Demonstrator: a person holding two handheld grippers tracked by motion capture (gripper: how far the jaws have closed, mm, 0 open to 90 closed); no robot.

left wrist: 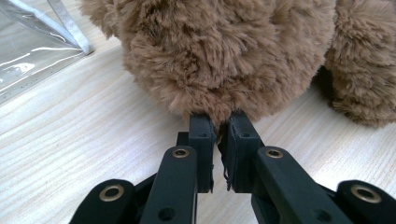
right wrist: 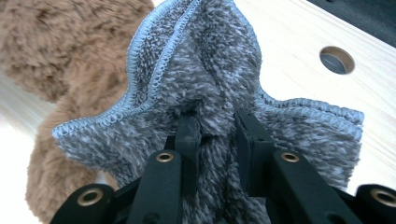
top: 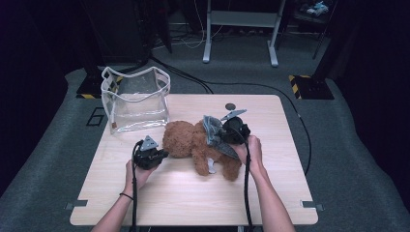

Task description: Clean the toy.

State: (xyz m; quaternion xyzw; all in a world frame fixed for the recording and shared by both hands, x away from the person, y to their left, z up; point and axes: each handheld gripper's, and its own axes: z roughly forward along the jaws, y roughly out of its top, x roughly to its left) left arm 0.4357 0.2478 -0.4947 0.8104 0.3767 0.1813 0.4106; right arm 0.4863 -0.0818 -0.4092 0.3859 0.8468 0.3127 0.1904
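Teddy bear (top: 196, 142): brown plush toy lying on its side near the middle of the tabletop (top: 193, 203), head toward the left gripper, legs toward the person.
Cloth (top: 215, 135): grey towelling with a stitched blue-grey edge, draped over the bear's body and bunched where it is gripped.
Left gripper (top: 162, 154): clenched on a tuft of the bear's fur at the head end; jaws nearly meet, with pile caught between them.
Right gripper (top: 227, 137): grasping the cloth; a fold fills the gap between the jaws, and the hand rests by the bear's leg.
Step in hand (judged): wiping or covering the bear with the cloth while the other gripper steadies it.
Doing it well (judged): keep the left hold still and low so the bear does not roll; draw the cloth along the plush without losing the fold.
Left gripper view adds: the pinch on fur (left wrist: 217, 123) and the bag's clear wall (left wrist: 32, 60) just beside the bear.
Right gripper view adds: the cloth's hem (right wrist: 154, 70) and a round hole in the tabletop (right wrist: 337, 59).
High view adds: clear plastic bag (top: 136, 99) standing upright at the back left corner, near the bear's head.
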